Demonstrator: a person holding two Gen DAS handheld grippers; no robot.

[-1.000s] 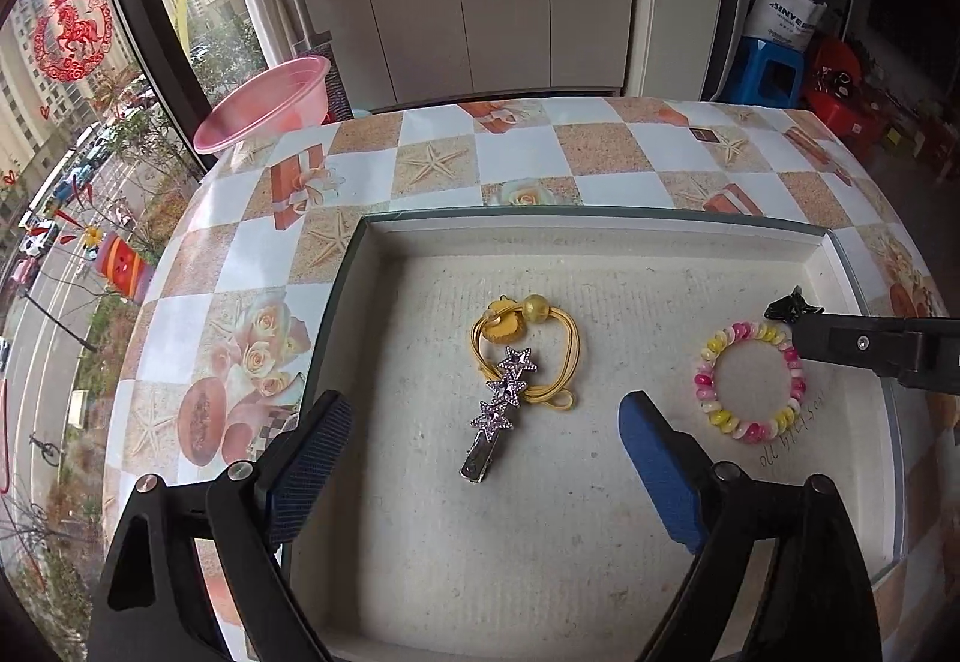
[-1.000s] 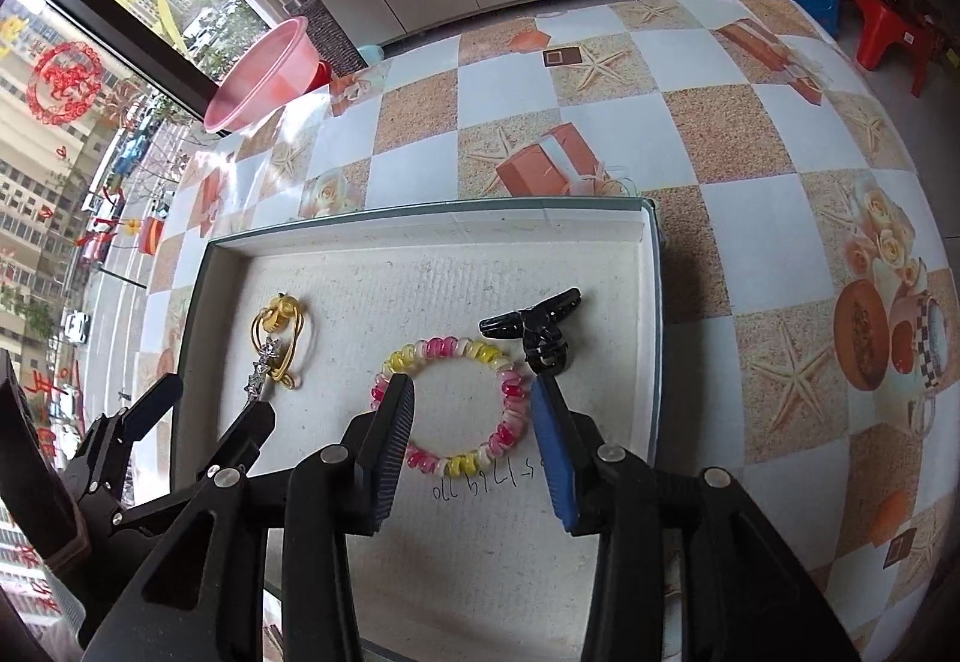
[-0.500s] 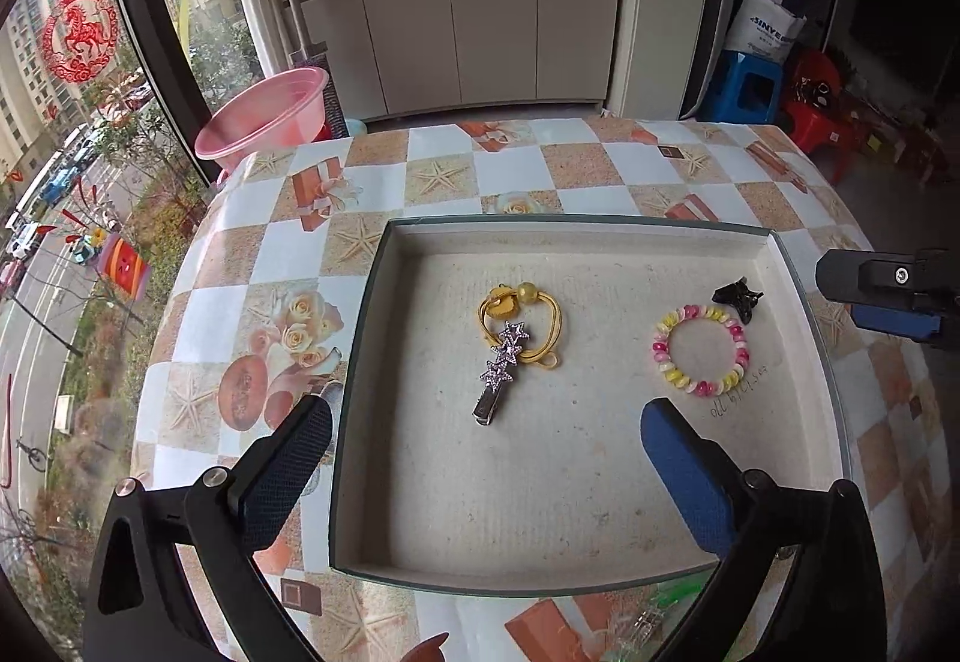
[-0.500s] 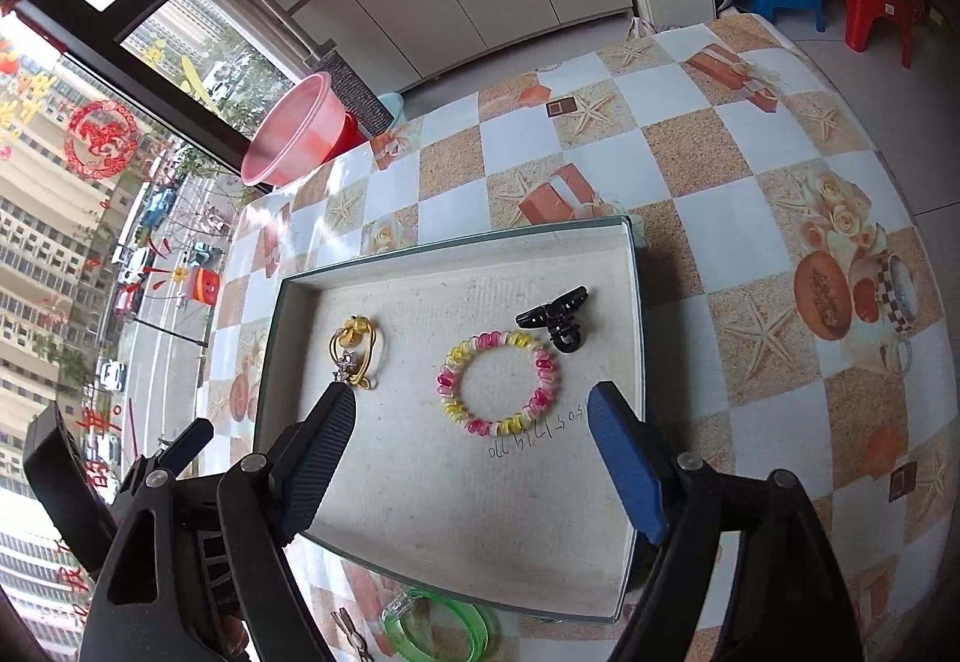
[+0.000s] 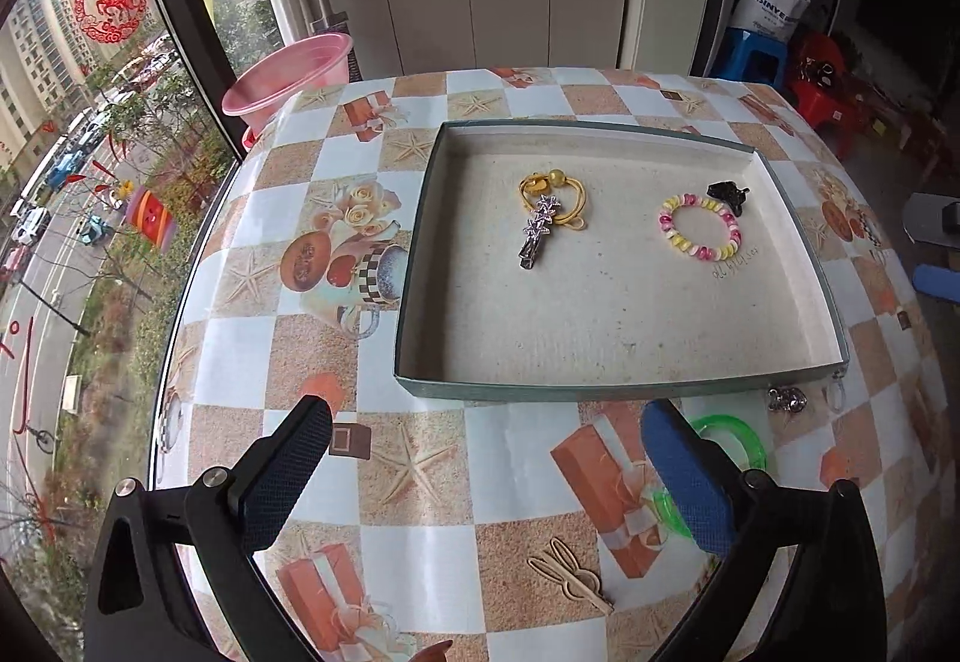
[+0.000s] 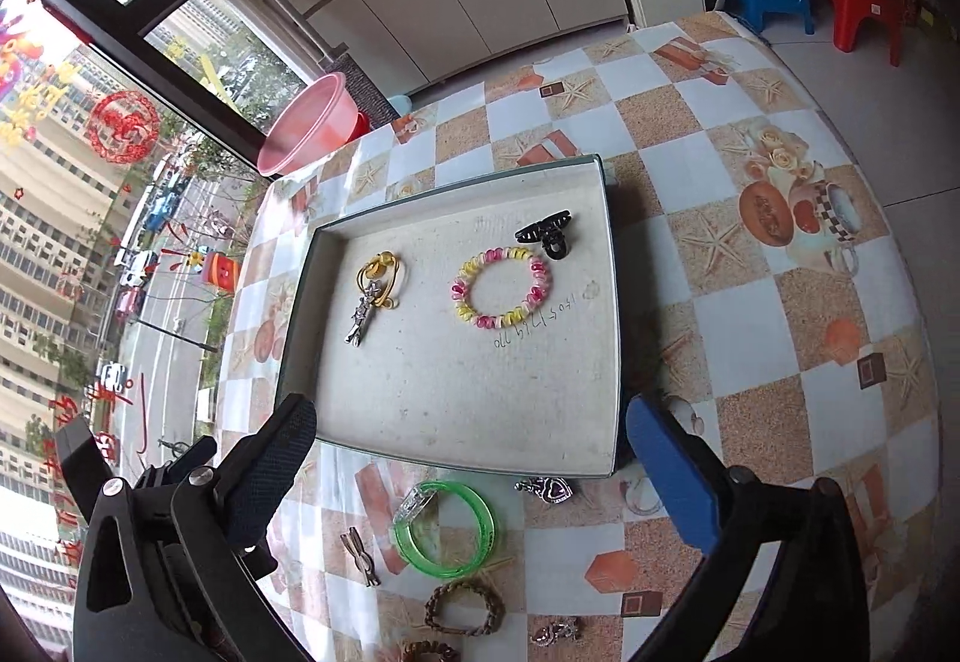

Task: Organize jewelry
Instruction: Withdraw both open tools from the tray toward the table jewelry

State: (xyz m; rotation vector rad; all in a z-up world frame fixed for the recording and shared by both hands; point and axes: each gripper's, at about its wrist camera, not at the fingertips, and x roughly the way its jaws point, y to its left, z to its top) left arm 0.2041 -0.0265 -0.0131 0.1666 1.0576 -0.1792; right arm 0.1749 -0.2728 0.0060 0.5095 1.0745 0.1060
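Near the tray [image 6: 606, 458], just outside its front edge, a green bangle [image 6: 445, 529] lies on the surface; both grippers, left [image 5: 486, 482] and right [image 6: 474, 473], hover with jaws spread, holding nothing. Best lower the right one squarely over the bangle's rim.

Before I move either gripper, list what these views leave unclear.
- Translucent green plastic bangle: left view, partly behind the left gripper finger.
- Dark beaded bracelet: right view, cut by the bottom edge.
- Handwriting on the tray floor: both views, too small.
- Right gripper: open, nothing held.
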